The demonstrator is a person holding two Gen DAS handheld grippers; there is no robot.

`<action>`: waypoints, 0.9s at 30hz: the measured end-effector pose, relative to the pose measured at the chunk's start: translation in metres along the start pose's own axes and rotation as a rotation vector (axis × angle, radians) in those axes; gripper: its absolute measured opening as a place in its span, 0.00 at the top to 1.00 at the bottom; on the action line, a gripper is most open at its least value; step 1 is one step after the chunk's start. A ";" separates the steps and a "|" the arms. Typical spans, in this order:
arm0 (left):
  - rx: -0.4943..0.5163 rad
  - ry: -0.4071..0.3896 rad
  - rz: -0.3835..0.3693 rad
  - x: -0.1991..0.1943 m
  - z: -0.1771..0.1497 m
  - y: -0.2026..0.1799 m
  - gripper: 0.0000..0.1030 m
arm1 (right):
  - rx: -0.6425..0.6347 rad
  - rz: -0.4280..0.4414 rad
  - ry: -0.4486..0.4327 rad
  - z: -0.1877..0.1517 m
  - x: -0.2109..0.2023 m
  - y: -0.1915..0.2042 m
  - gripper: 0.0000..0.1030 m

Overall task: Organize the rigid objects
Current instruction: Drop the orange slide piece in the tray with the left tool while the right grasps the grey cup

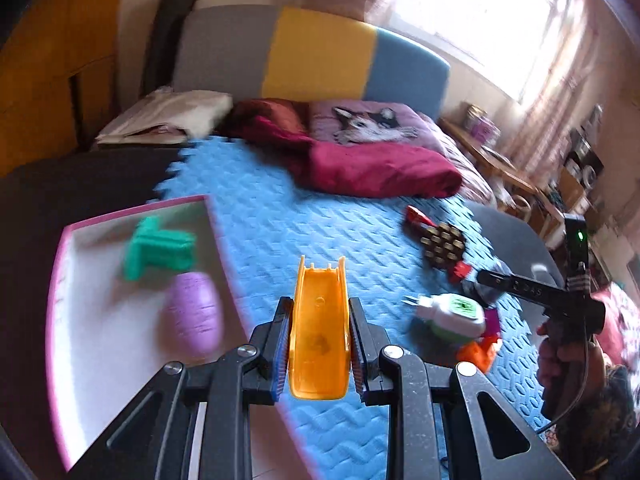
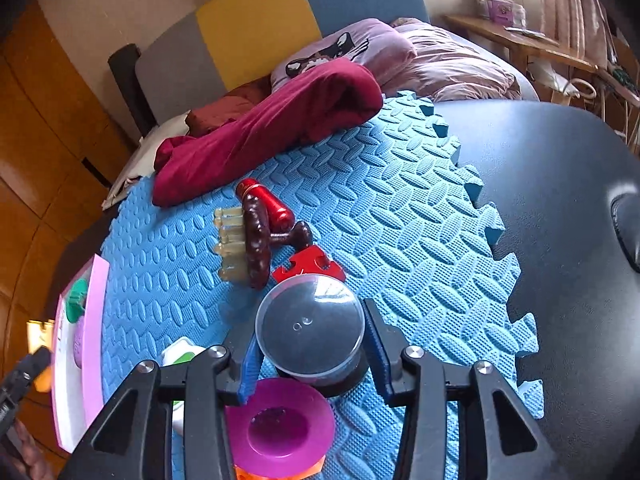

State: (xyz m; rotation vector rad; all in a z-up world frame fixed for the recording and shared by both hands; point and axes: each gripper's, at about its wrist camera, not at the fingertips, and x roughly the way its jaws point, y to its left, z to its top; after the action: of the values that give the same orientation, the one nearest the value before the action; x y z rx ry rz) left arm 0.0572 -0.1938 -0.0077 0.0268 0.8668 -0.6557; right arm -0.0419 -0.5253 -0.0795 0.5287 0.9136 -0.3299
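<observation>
At the far left, a pink-rimmed tray [image 1: 132, 210] holds a green block-like toy [image 1: 158, 252] and, just beside it, a purple egg-shaped piece [image 1: 194, 314]; both are blurred, so their exact form is hard to tell. Next to the tray, over the blue foam mat [image 1: 280, 232], the left gripper [image 1: 320, 344] is clamped on an orange plastic trough [image 1: 320, 332], its fingers pressing both long sides. Farther right on the mat lie a white-and-green plug device [image 1: 452, 314], a brown studded brush [image 2: 250, 240] against a small red bottle [image 2: 266, 204], and a red jagged piece [image 2: 308, 268]. The right gripper [image 2: 310, 354] has its fingers spread to either side of a clear-lidded round jar [image 2: 310, 328], not squeezing it, with a magenta disc [image 2: 280, 428] just below.
</observation>
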 end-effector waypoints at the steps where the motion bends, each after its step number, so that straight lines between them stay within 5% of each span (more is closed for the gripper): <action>1: -0.022 -0.008 0.015 -0.006 -0.001 0.012 0.74 | -0.009 -0.008 -0.003 -0.001 -0.002 0.003 0.57; 10: -0.239 0.029 0.172 -0.023 -0.040 0.114 0.75 | -0.125 -0.099 -0.031 -0.006 0.001 0.020 0.58; 15: -0.294 0.102 0.151 -0.001 -0.052 0.120 0.75 | -0.158 -0.120 -0.039 -0.007 0.002 0.024 0.58; 27: -0.304 0.097 0.158 0.063 -0.001 0.127 0.68 | -0.192 -0.143 -0.047 -0.009 0.005 0.027 0.58</action>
State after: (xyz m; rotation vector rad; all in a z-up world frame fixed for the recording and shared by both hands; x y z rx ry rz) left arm 0.1551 -0.1241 -0.0828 -0.1461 1.0392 -0.3723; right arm -0.0319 -0.4983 -0.0797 0.2787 0.9282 -0.3783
